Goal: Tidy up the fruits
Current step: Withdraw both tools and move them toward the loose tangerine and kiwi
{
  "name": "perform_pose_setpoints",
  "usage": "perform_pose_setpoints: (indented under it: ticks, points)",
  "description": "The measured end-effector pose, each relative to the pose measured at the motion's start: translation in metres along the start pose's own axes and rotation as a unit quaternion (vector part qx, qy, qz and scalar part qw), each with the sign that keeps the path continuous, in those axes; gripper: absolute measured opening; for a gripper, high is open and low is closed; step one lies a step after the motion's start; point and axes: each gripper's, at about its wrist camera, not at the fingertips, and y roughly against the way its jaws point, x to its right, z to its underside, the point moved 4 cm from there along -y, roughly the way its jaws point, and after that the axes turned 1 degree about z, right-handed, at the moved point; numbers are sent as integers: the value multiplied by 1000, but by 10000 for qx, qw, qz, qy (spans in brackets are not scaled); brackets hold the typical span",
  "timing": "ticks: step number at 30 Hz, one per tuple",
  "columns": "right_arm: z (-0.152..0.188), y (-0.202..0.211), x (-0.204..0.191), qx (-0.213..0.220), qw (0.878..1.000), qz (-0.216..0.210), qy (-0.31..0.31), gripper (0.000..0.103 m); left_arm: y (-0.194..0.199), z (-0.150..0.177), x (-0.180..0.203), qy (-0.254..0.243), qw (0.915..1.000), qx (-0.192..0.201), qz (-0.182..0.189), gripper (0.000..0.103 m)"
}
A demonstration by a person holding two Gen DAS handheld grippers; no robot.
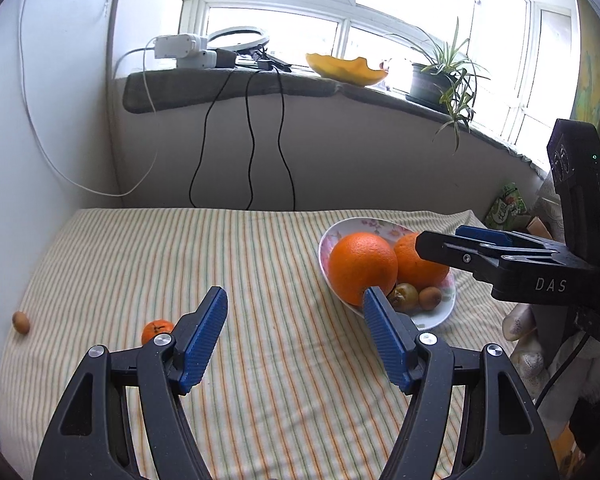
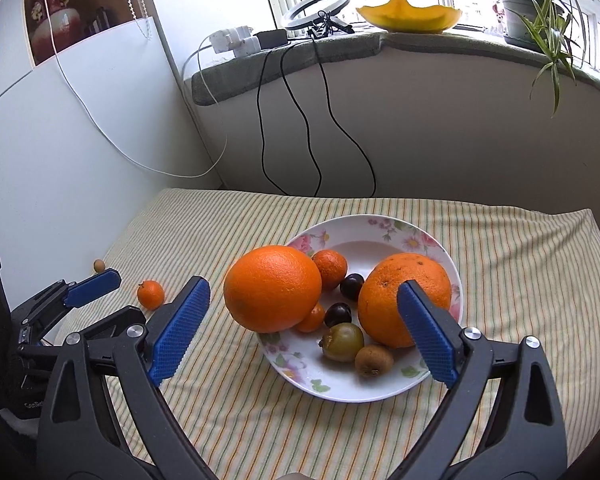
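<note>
A white floral plate (image 2: 384,229) (image 1: 340,227) on the striped cloth holds two large oranges (image 2: 272,289) (image 2: 404,300), a small tangerine (image 2: 331,269), two dark plums (image 2: 352,286) and several small brownish fruits (image 2: 342,342). The left orange (image 1: 362,266) sits on the plate's rim. A small tangerine (image 1: 156,330) (image 2: 151,294) and a small brown fruit (image 1: 21,322) (image 2: 98,265) lie loose on the cloth, left of the plate. My left gripper (image 1: 296,300) is open and empty, between the loose tangerine and the plate. My right gripper (image 2: 304,296) is open and empty, just in front of the plate.
The striped cloth (image 1: 220,248) covers the table against the wall. Cables (image 1: 252,152) hang from the windowsill. The sill carries a ring light (image 2: 318,4), a yellow fruit shell (image 2: 408,14) and a potted plant (image 1: 440,76). A white panel (image 1: 52,120) stands on the left.
</note>
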Motion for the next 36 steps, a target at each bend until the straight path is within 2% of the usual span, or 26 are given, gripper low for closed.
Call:
perform_pose_setpoints:
  ticks: [19,28,36]
  points:
    - [1,-8,-61,86,9975,-547,449,95,26,15,-70,499,9962,179,-687,70]
    - [7,-30,-100,-194,9926,-851,847,90,37,43,-137,977,9863,-66,-1330,70]
    - [13,-61,-132,-512,9861,-1094,1144,88,43,61,-175,1311,9779,-163,-1622,70]
